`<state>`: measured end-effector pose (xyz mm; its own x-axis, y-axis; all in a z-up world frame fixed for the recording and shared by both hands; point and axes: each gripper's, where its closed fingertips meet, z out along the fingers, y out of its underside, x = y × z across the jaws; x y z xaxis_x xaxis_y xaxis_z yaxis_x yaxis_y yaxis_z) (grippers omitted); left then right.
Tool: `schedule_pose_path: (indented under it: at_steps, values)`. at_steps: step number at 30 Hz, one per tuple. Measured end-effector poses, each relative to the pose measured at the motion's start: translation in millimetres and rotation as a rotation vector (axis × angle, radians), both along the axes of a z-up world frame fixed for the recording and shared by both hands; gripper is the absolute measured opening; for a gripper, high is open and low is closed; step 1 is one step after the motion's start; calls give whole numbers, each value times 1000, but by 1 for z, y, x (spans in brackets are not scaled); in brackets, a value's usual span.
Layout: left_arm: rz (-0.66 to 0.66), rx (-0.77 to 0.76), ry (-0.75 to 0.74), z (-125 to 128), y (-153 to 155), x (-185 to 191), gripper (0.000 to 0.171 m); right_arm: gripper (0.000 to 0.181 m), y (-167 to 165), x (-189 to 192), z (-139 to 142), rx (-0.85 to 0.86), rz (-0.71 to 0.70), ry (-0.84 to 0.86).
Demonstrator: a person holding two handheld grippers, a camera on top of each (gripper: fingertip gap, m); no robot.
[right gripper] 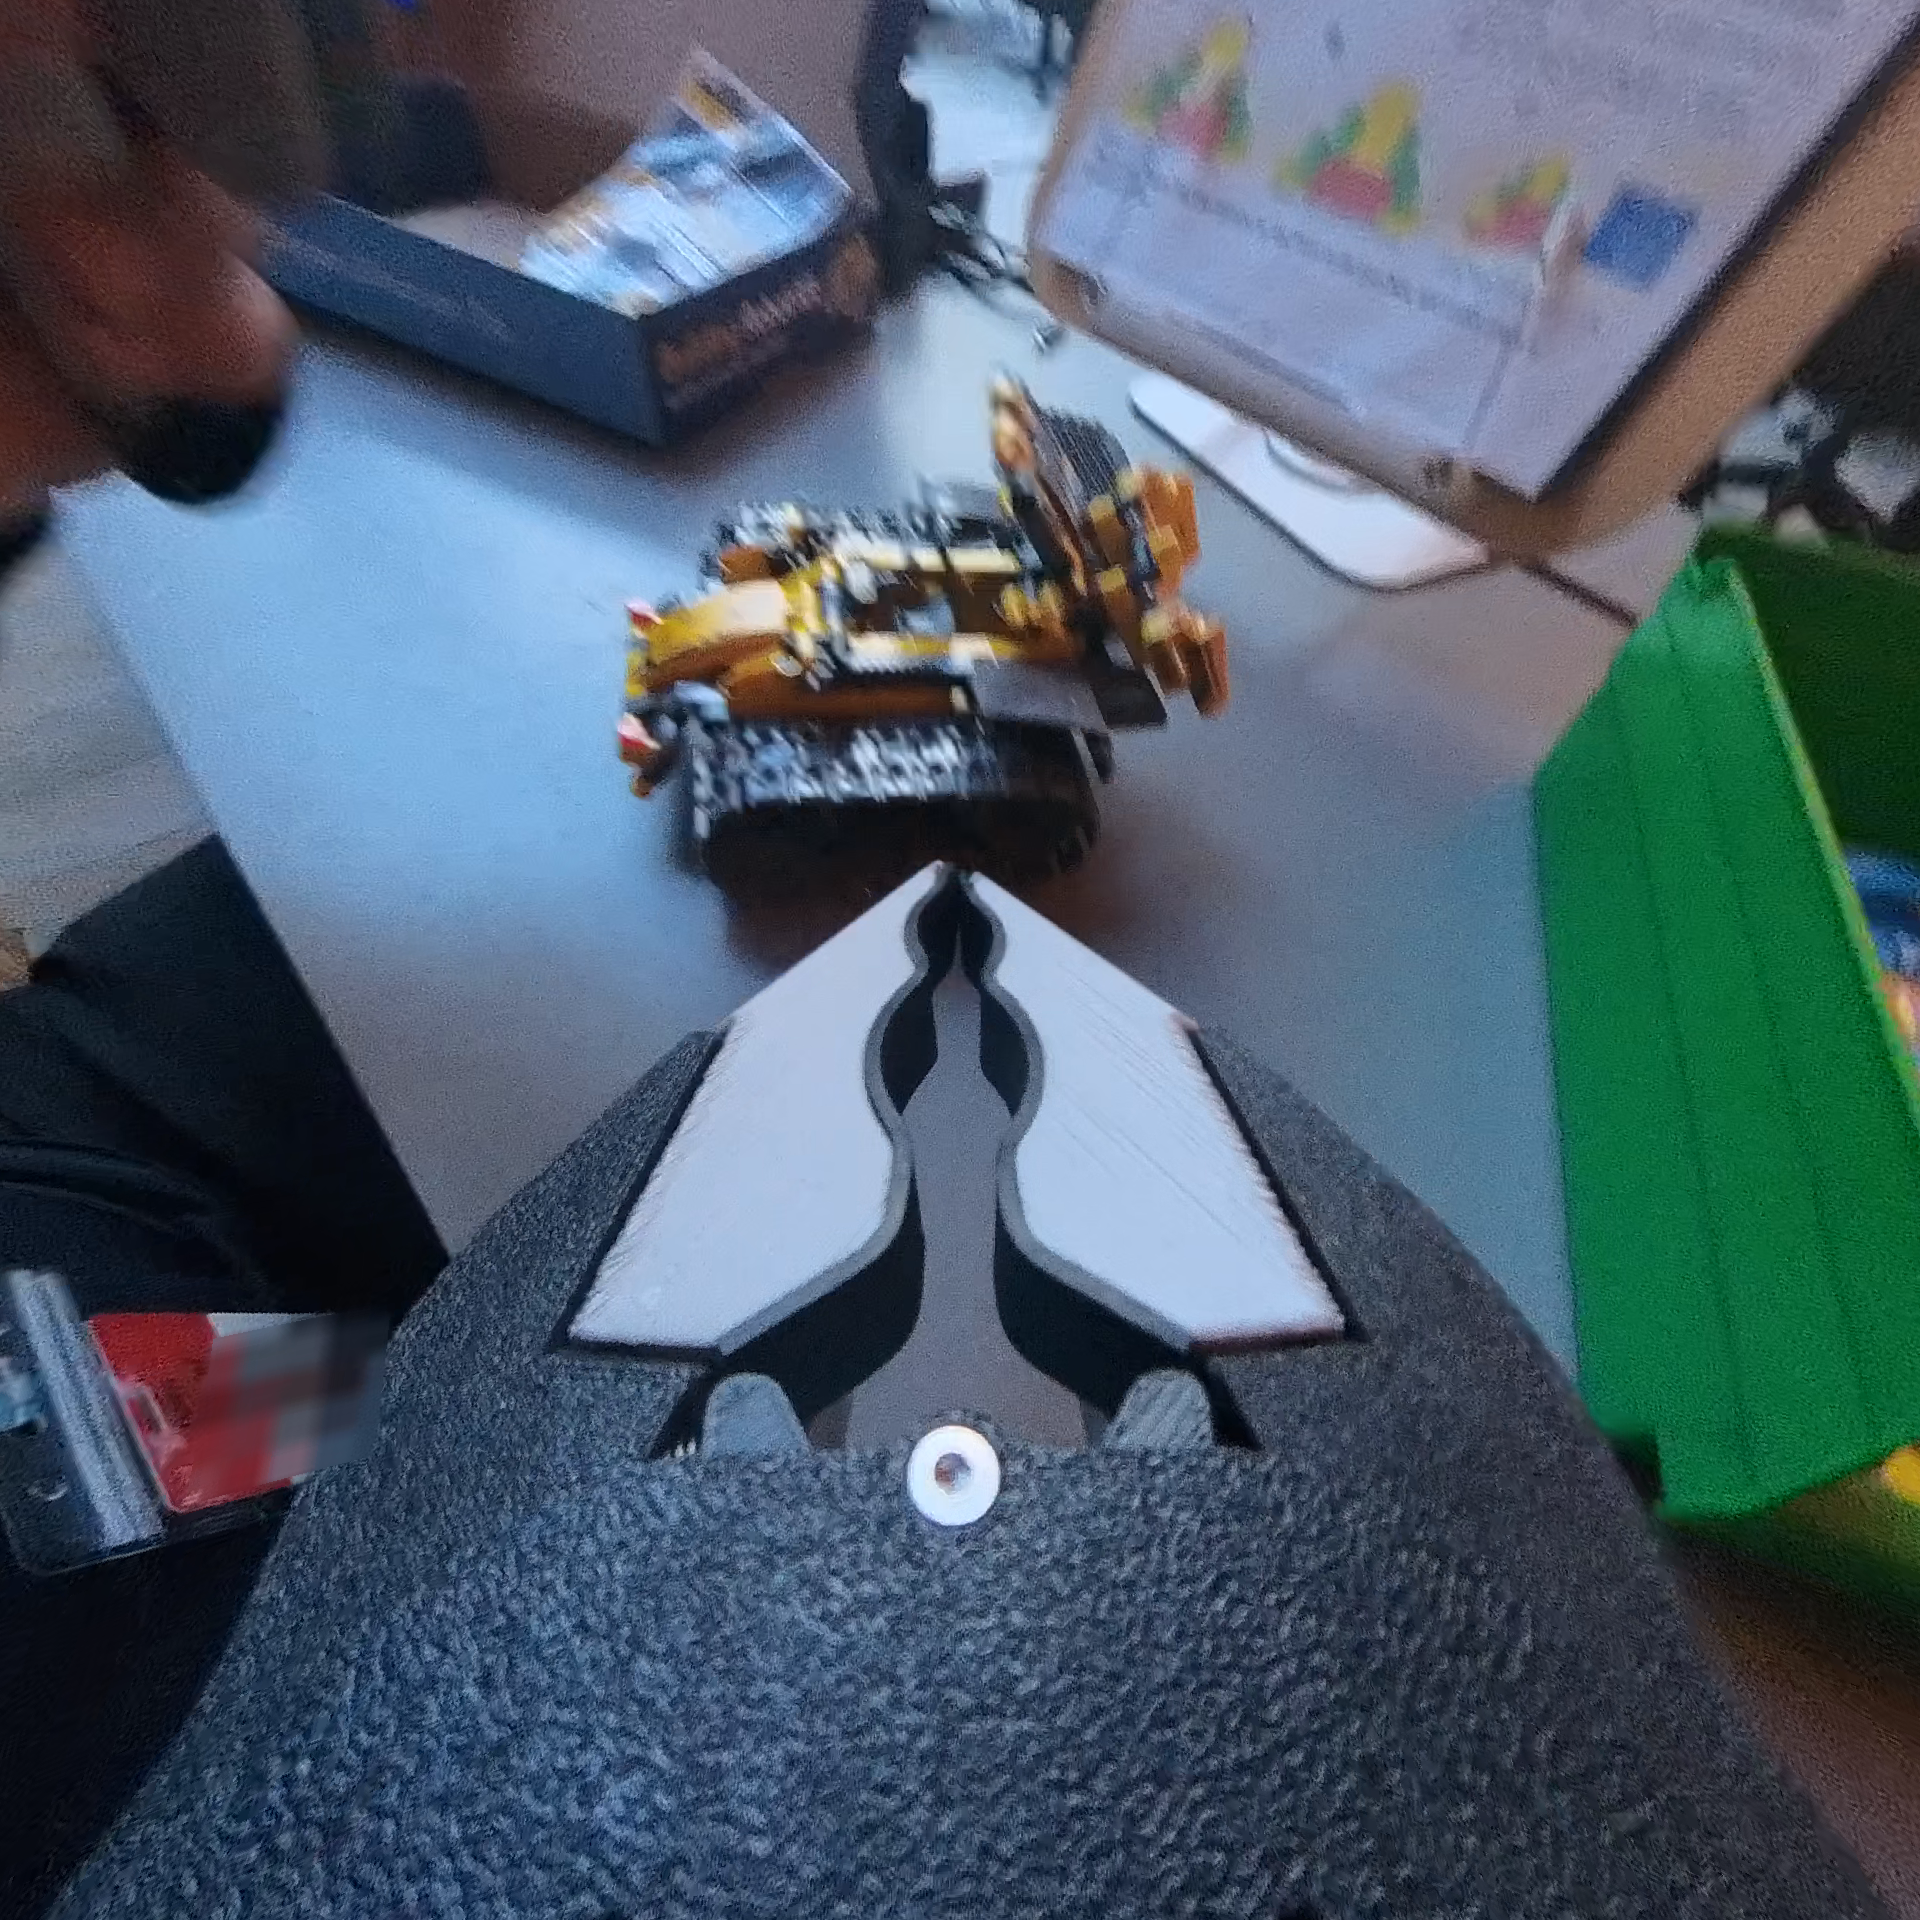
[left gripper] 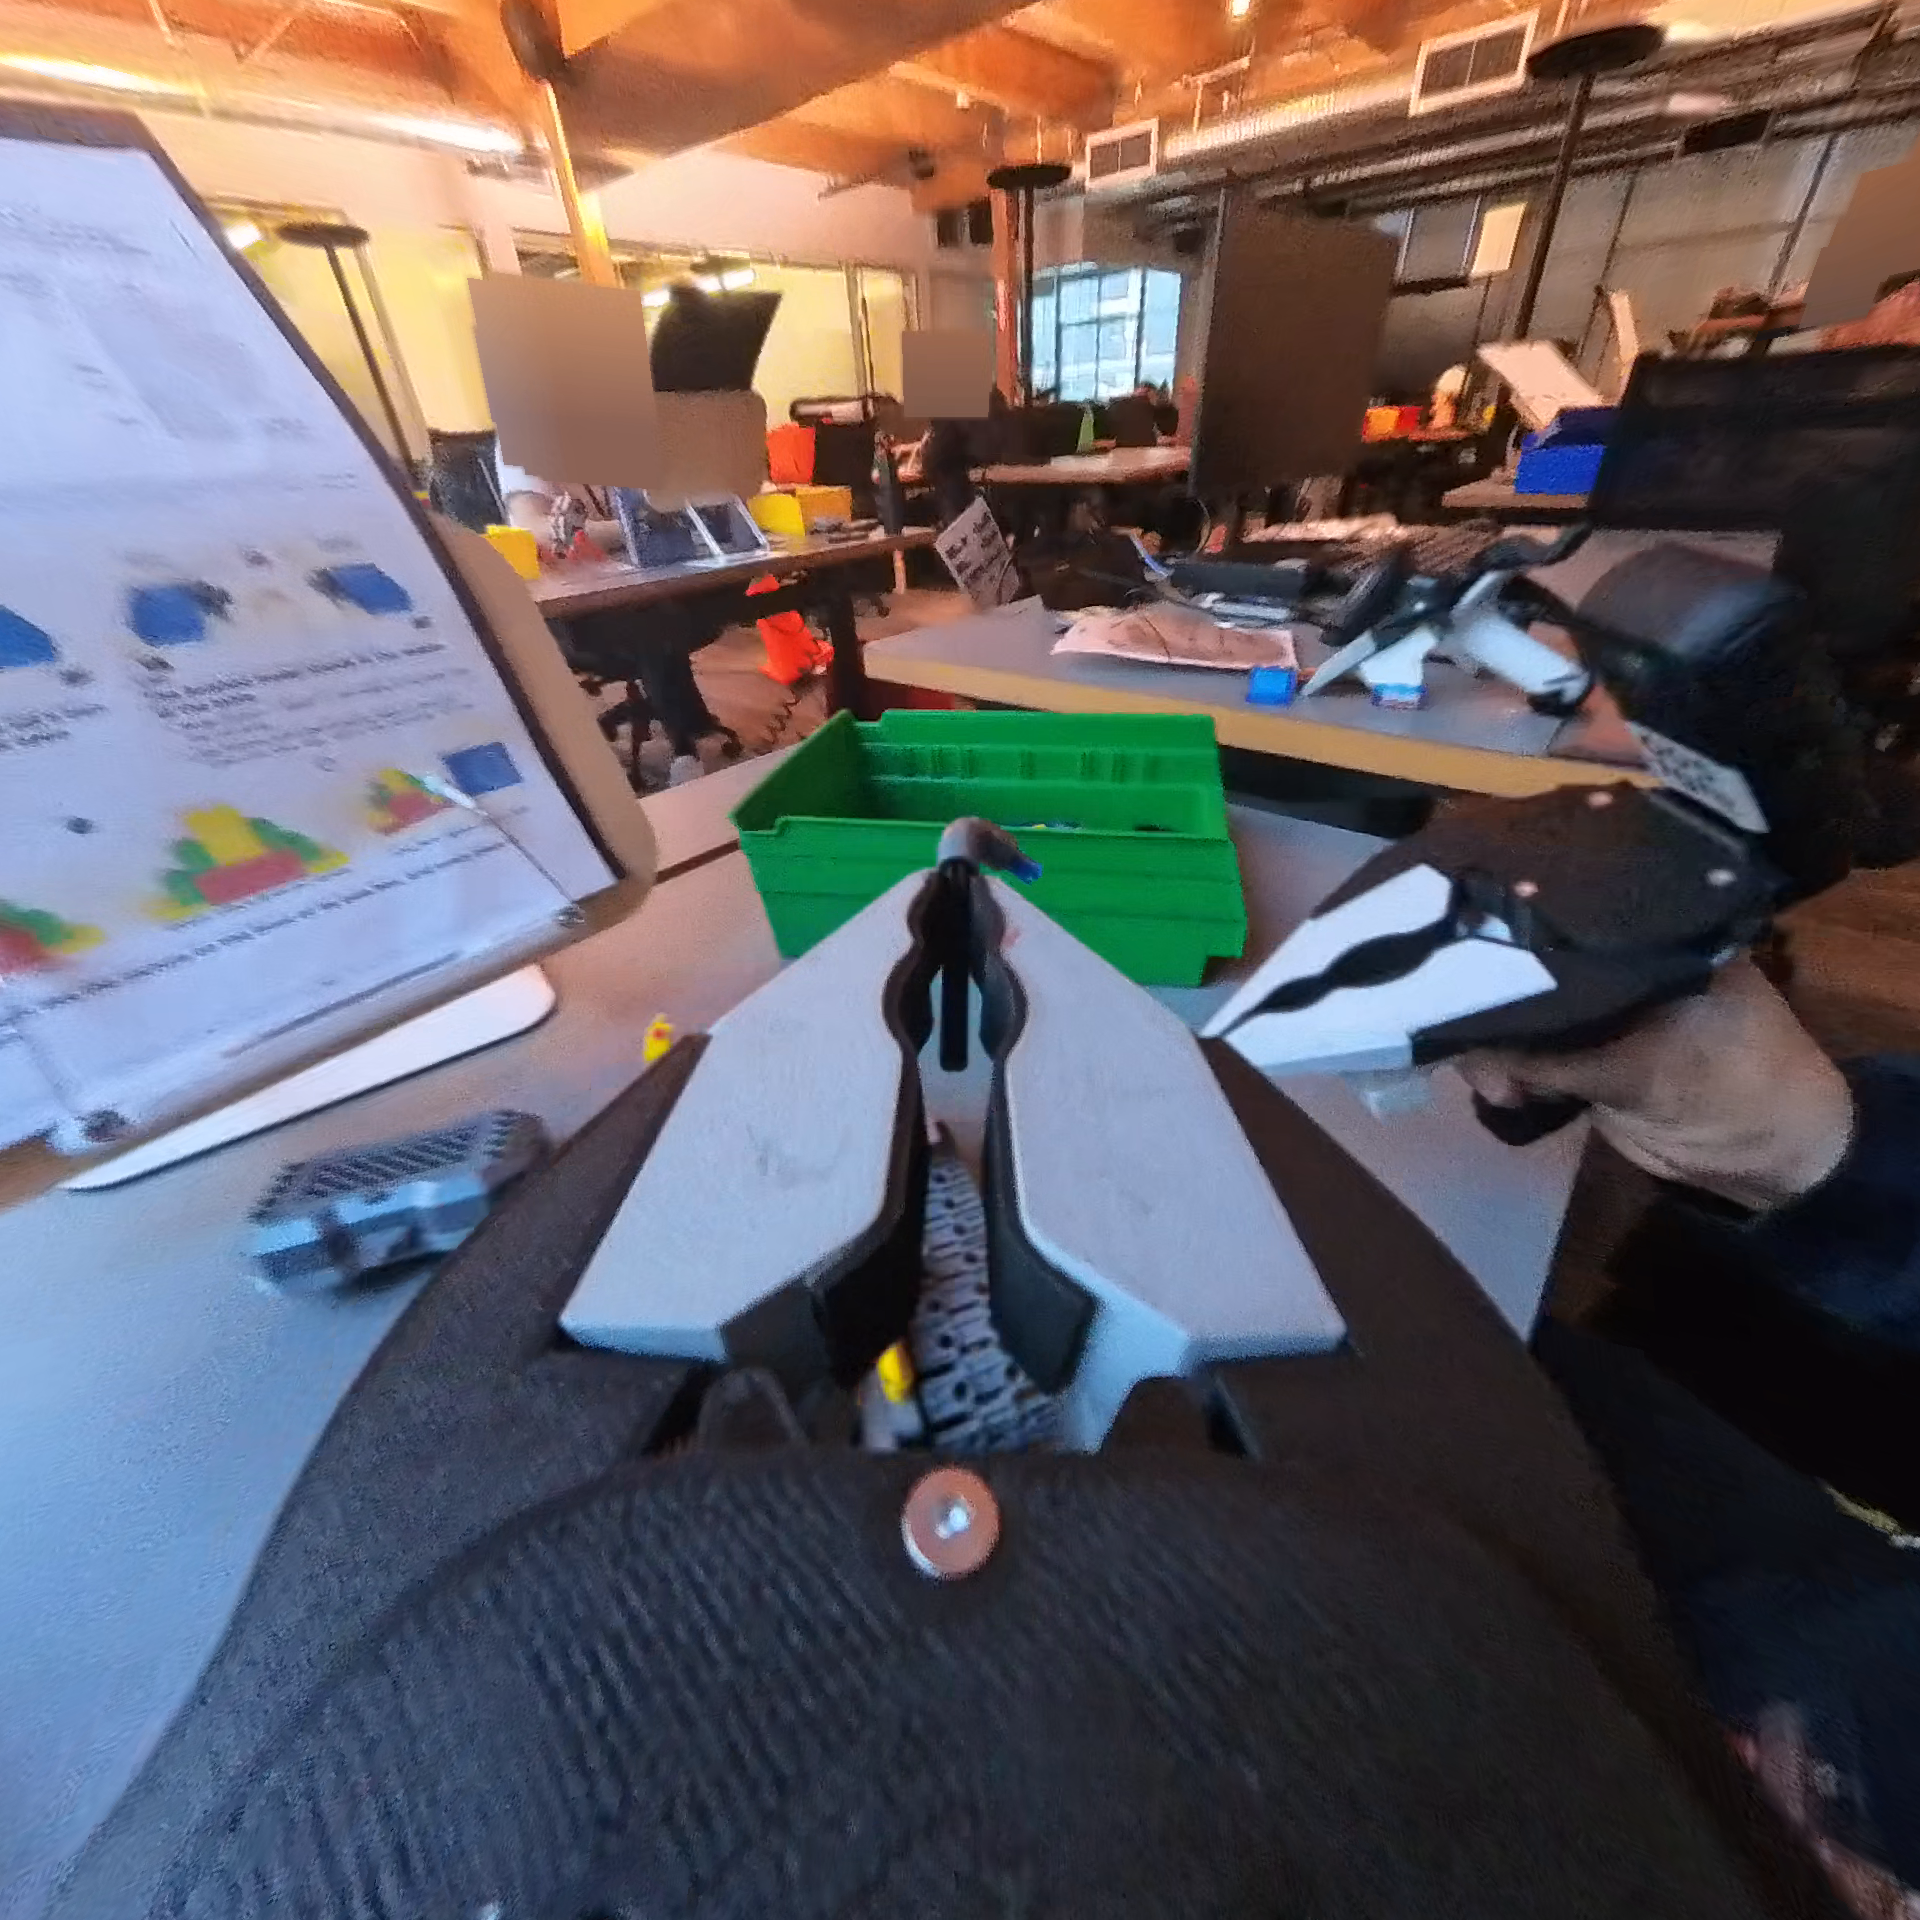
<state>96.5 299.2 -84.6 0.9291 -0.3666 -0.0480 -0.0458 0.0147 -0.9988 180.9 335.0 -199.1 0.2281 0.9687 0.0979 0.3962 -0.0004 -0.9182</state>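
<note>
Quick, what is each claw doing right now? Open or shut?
Left claw: shut on a thin black pin with a grey and blue end.
Right claw: shut, holding nothing, just short of the yellow brick vehicle.

bin (left gripper: 997,894): green | toy vehicle (right gripper: 914,665): yellow and black | fingers (right gripper: 790,1153): white, black-edged | table (right gripper: 416,727): grey

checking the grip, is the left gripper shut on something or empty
Shut on something: the left gripper pinches a thin black pin upright between its white fingers.

Glossy plastic green bin (left gripper: 997,821), matt grey tabletop (right gripper: 416,665), rough-textured black hand-held gripper (right gripper: 957,883) shell
</note>
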Motion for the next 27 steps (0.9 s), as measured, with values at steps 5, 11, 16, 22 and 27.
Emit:
schedule_pose_path:
  at_steps: [5,11,16,22,27]
  values:
    - [-130,-46,-48,-20,1,33,2,12,-24,-14,36,-19,107,111]
    - [-227,-75,-102,-28,-6,54,2,19,-42,-19,70,-101,222,220]
    - [-241,-69,-85,-31,-8,64,2,7,-50,-23,75,-191,301,240]
    - [-231,-75,-54,-37,-7,68,2,1,-46,-22,69,-155,272,206]
    - [-207,-69,57,-42,-7,69,2,4,-44,-21,65,-122,270,191]
